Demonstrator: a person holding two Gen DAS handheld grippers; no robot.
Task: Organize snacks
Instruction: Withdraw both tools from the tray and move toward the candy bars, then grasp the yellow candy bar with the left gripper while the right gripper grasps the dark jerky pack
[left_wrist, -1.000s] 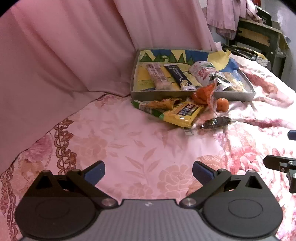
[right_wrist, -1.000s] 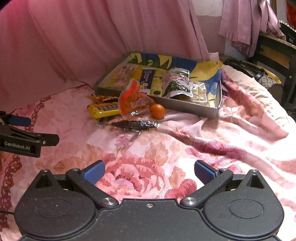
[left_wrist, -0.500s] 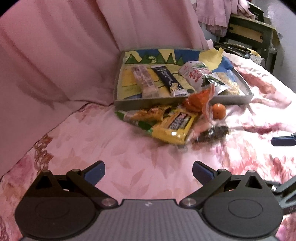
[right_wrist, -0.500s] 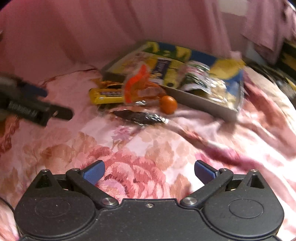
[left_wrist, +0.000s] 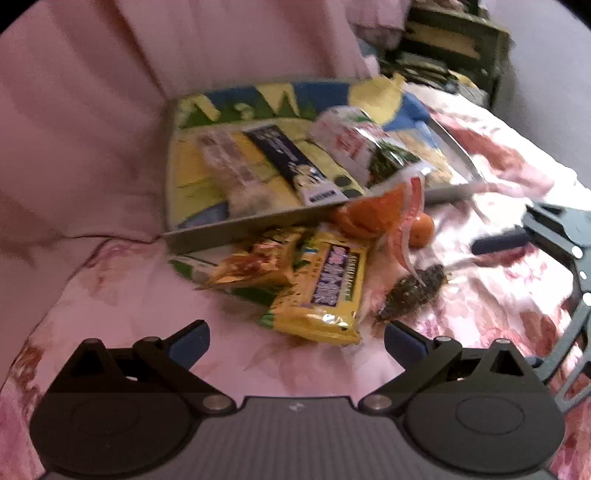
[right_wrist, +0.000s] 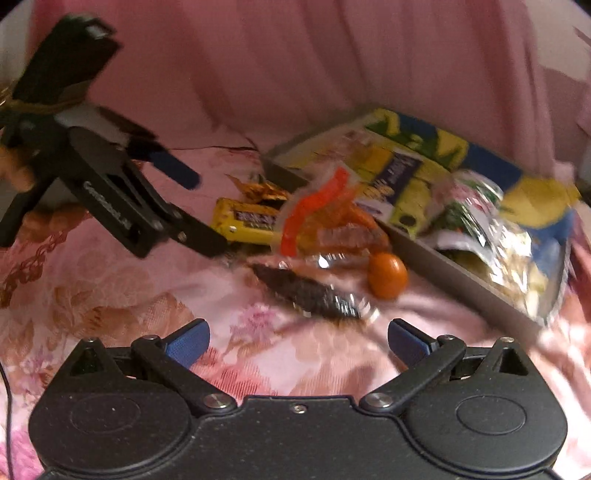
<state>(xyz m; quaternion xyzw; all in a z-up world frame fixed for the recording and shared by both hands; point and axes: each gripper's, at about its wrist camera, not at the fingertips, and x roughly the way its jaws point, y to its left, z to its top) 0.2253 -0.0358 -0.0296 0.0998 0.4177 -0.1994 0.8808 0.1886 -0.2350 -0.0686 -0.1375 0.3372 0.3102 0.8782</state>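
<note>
A shallow grey tray (left_wrist: 236, 230) with a colourful lining holds several snack packs on a pink floral bedspread. In front of it lie a yellow candy bar (left_wrist: 325, 291), a golden wrapper (left_wrist: 255, 264), an orange-and-clear packet (left_wrist: 384, 210), a small orange ball (left_wrist: 421, 230) and a dark seaweed pack (left_wrist: 413, 291). My left gripper (left_wrist: 297, 338) is open just short of the yellow bar. My right gripper (right_wrist: 297, 338) is open just short of the dark pack (right_wrist: 310, 295); the orange ball (right_wrist: 388, 275) lies beyond it.
A pink curtain (left_wrist: 110, 110) hangs behind the tray. Dark furniture (left_wrist: 454, 44) stands at the back right. The right gripper (left_wrist: 554, 251) shows at the right edge of the left wrist view. The left gripper (right_wrist: 110, 192) shows at the left of the right wrist view.
Both grippers have moved forward toward the loose snacks in front of the tray, which now look larger and closer. Both stay open. The frames are blurred by motion.
</note>
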